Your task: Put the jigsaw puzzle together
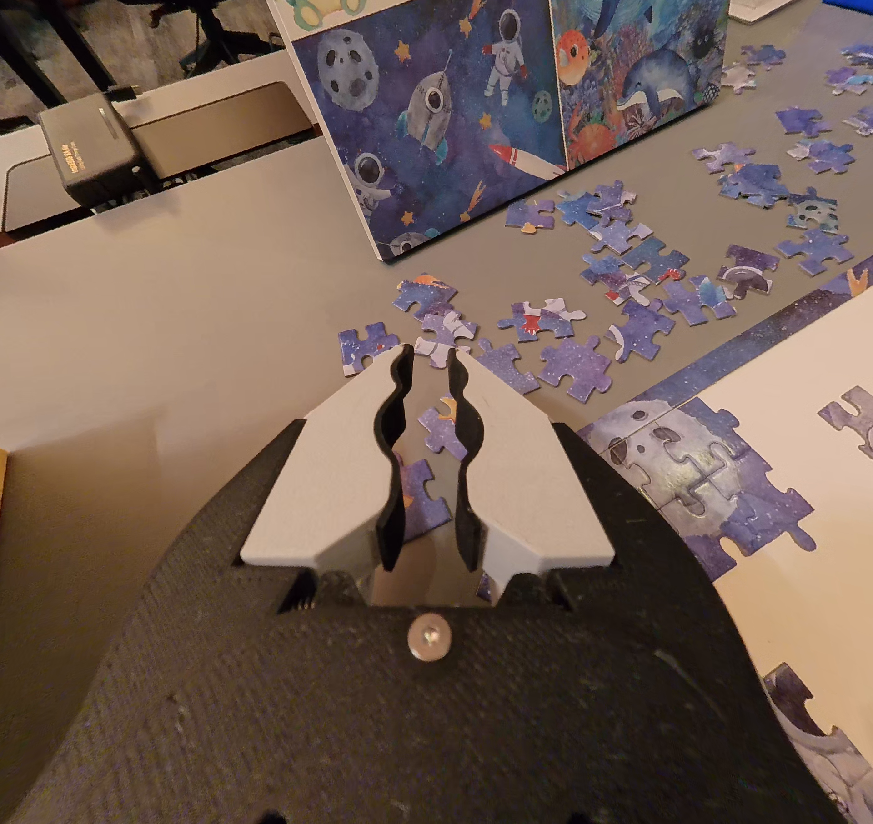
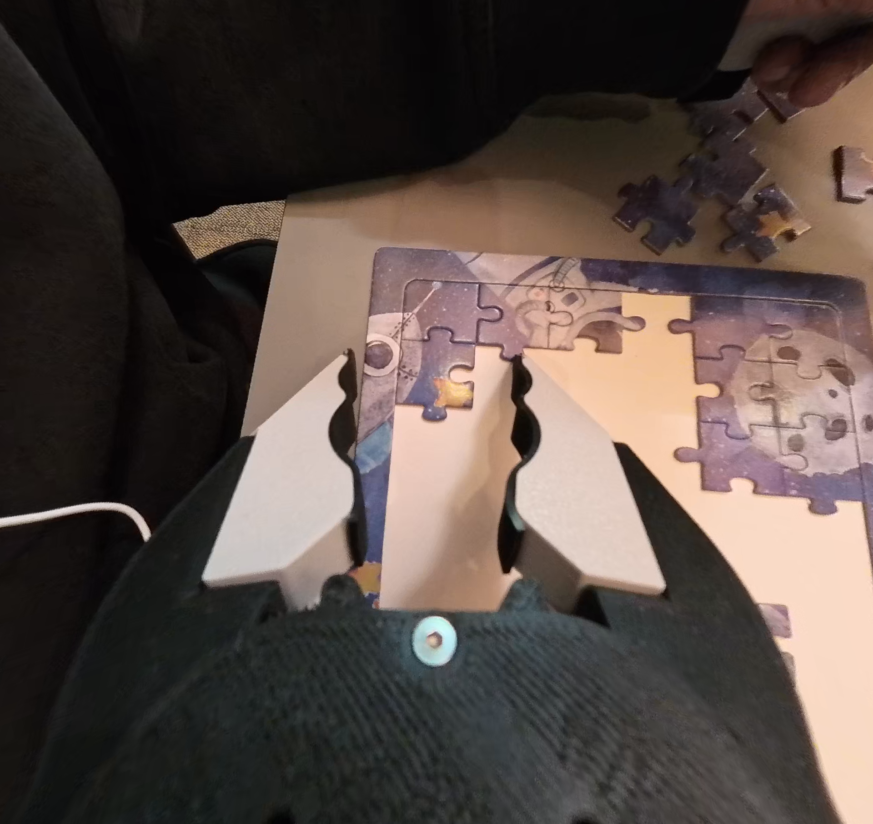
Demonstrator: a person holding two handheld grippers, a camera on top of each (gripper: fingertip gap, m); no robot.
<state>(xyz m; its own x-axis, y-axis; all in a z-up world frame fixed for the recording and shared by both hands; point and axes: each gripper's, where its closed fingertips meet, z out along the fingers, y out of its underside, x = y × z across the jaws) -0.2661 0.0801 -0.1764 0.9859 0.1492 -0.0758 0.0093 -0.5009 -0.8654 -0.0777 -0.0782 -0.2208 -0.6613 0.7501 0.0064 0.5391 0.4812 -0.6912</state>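
The left claw (image 1: 431,350) hangs over the grey table (image 1: 189,329), tilted down and forward, at the near end of a scatter of loose pieces (image 1: 637,253). Its jaws stand a narrow slit apart and grip nothing. The tips are just short of a piece with white shapes (image 1: 444,334). A piece with an orange mark (image 1: 439,428) shows through the slit, flat on the table beneath, and so does a second purple one (image 1: 420,494) nearer the wrist. A picture box (image 1: 472,93) stands beyond the scatter, and a black device (image 1: 89,149) sits at the far left.

The right claw (image 2: 432,355) is spread wide and empty, held low over the near left corner of the puzzle board (image 2: 708,267). Its left finger (image 2: 347,376) lies outside the board's left rim. Its right finger (image 2: 519,376) is over the bare inside, with the tip at the tab of a fitted piece (image 2: 510,329). It looks to be touching that tab, though the blur leaves this unsure. Between the jaws sits a fitted piece with a yellow star (image 2: 449,376), and neither pad presses on it. A moon patch (image 2: 779,400) is fitted on the right side of the board.

A person's hand (image 2: 812,60) at the far corner rests on a piece in a small cluster (image 2: 708,187) off the board. A white cable (image 2: 71,513) runs across the dark cloth at the left.
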